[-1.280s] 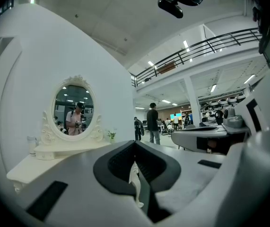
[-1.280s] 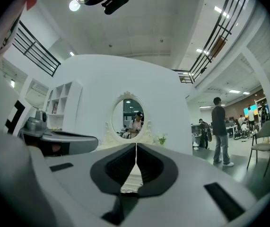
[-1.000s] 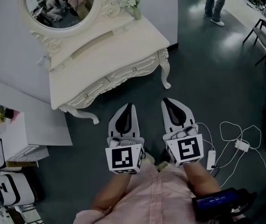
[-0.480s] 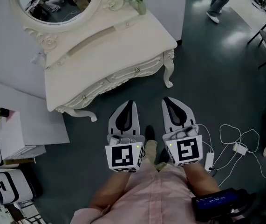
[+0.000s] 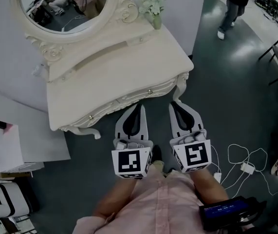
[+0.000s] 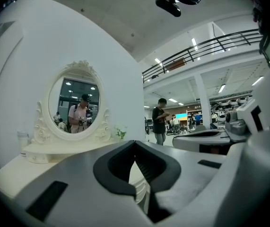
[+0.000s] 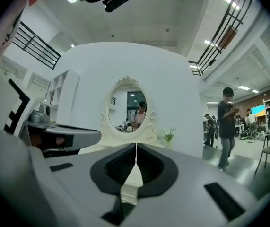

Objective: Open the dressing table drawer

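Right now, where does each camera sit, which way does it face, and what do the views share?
Head view: on the person's head, looking steeply down at the dressing table, left gripper, right gripper, shirt.
Left gripper view: on that gripper, level along its shut jaws toward the mirror.
Right gripper view: likewise, own shut jaws.
Shared: the mirror.

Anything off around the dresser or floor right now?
Table looks sound: drawers shut, vase upright on top, mirror intact. The only oddity is a loose white cable sprawled in loops on the floor at the right, a possible trip hazard.
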### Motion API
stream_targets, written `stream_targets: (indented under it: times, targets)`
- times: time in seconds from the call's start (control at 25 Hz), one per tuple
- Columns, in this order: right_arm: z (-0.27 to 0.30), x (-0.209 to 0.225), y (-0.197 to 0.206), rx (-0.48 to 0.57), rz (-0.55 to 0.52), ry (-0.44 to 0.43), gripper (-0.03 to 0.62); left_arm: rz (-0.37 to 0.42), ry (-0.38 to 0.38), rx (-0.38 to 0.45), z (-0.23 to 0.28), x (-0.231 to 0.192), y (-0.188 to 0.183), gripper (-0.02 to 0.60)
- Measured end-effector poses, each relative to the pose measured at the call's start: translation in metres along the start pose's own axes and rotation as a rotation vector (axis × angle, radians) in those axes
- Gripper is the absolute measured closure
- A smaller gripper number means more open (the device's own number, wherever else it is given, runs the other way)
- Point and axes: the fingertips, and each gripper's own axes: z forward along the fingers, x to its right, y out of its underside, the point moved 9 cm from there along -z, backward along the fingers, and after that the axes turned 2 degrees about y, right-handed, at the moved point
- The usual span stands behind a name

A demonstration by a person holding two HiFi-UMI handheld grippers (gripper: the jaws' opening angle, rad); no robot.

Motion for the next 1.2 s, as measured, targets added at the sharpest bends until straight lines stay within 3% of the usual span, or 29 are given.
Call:
stream_targets:
  times: [0.32,0.76,1.2]
  targets:
    - [0.055,-0.005,-0.020,0.045,-0.027,-0.008,0.574,0.003,0.017,0.059,0.038,-0.041,-0.014,0.560]
    - [0.092,0.017,-0.016,0.020,-0.022,0.044,0.574,-0.017,0.064,0.016,0.087,-0.057,-0.002,0.560]
    - [0.149,0.068,-0.008,-0.022,0.008,0.021,0.574,-0.019,0.036,-0.041,0.157,-0.062,0.002,0.560]
